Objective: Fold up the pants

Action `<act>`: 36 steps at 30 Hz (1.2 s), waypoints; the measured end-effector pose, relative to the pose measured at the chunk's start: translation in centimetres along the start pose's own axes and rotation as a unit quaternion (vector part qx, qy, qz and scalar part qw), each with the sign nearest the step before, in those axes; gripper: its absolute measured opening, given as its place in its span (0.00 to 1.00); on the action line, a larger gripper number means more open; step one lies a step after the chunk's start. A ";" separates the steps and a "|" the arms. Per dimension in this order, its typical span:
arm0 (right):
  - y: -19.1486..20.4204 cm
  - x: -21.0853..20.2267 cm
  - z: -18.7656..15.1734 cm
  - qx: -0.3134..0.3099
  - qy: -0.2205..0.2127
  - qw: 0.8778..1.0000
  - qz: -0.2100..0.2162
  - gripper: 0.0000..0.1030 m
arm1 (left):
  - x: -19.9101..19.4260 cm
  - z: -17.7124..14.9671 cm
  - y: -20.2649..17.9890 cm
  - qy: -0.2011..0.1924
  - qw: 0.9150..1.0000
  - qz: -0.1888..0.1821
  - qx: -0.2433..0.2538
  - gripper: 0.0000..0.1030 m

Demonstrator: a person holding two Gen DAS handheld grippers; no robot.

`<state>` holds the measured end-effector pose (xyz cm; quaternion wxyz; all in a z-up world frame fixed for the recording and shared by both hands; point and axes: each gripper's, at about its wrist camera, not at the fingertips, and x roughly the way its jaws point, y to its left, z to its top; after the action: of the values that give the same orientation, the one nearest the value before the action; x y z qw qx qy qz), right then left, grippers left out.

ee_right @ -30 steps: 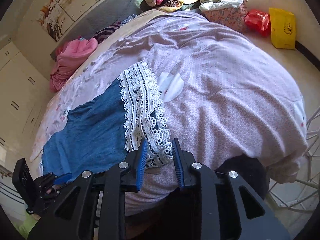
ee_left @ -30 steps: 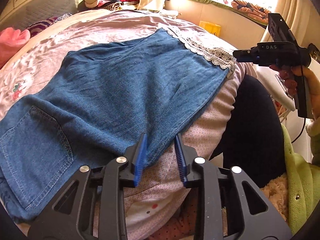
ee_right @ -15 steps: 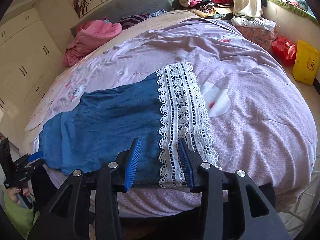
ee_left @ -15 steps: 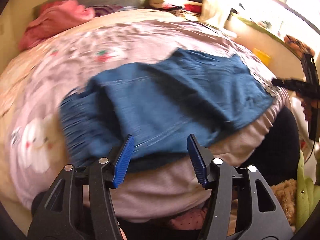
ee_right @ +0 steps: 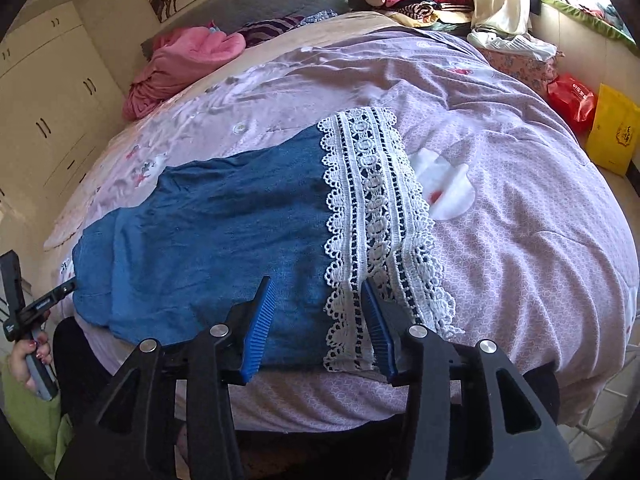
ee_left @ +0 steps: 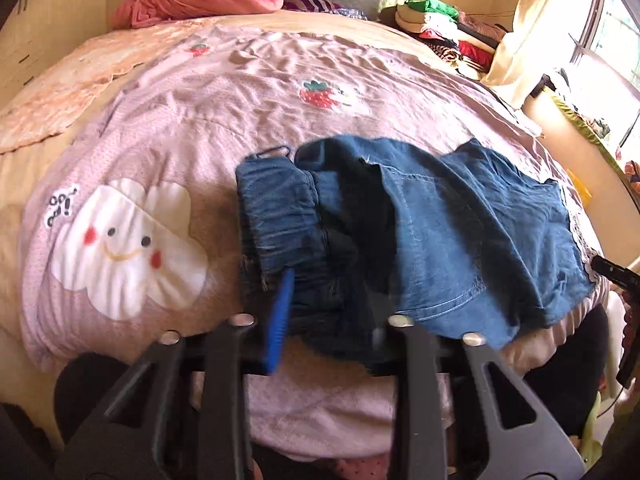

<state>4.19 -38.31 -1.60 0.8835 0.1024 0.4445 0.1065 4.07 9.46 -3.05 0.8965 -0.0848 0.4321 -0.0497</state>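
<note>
**Waistband gripped, hem end still loose**

Since the earlier frames the left tool [ee_left: 320, 312] has been swung from the pants' near side seam to the elastic waistband [ee_left: 280, 216], and its jaws have just been closing; denim is now bunched between them and the pads appear pressed on it. The right tool [ee_right: 316, 320] has been shifted little; its jaws have just been opening and are held partly apart over the lace hem [ee_right: 372, 208], with lace and denim lying between them but not pinched.

The pants [ee_right: 208, 224] are spread across the near edge of the bed [ee_left: 240, 92], waistband at the left end, lace trim at the right, and the near edge hangs slightly over the bed's side.

Several things could be spoiled from here. Only a rumpled corner of the waistband seems to be caught, so a pull could let it slide free or drag just one layer, and a skewed fold would result. If the waist is lifted while the hem is not held, the whole garment could be drawn along the quilt [ee_right: 520, 200] or tipped off the edge. The open lace could also be snagged on the ribbed pads when the right tool is shut.
</note>
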 end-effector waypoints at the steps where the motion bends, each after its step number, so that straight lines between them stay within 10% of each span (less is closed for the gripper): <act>1: -0.1 0.1 -0.1 0.001 0.004 1.000 -0.001 0.42 | -0.3 0.2 0.4 -0.001 1.000 -0.012 -0.008 0.12; 13: -1.0 1.0 -1.9 -0.004 0.025 1.000 -0.008 0.42 | -0.4 -1.0 2.4 0.004 1.000 0.012 0.003 0.10; 17: -0.5 0.6 -1.6 -0.019 0.029 0.999 -0.007 0.44 | -2.3 -0.3 2.8 -0.004 1.000 0.031 -0.003 0.41; 22: -0.4 -1.8 0.4 -0.023 -0.016 1.000 0.007 0.52 | -5.9 1.5 2.3 -0.042 0.998 0.042 0.014 0.53; 36: -5.9 3.3 11.7 0.049 -0.033 0.998 0.024 0.53 | 2.1 10.4 -10.9 -0.034 0.991 -0.097 0.090 0.60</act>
<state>16.11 -44.05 1.04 0.8889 0.1601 0.4169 0.1020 13.38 -0.47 3.87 0.9056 -0.0471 0.3847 -0.1725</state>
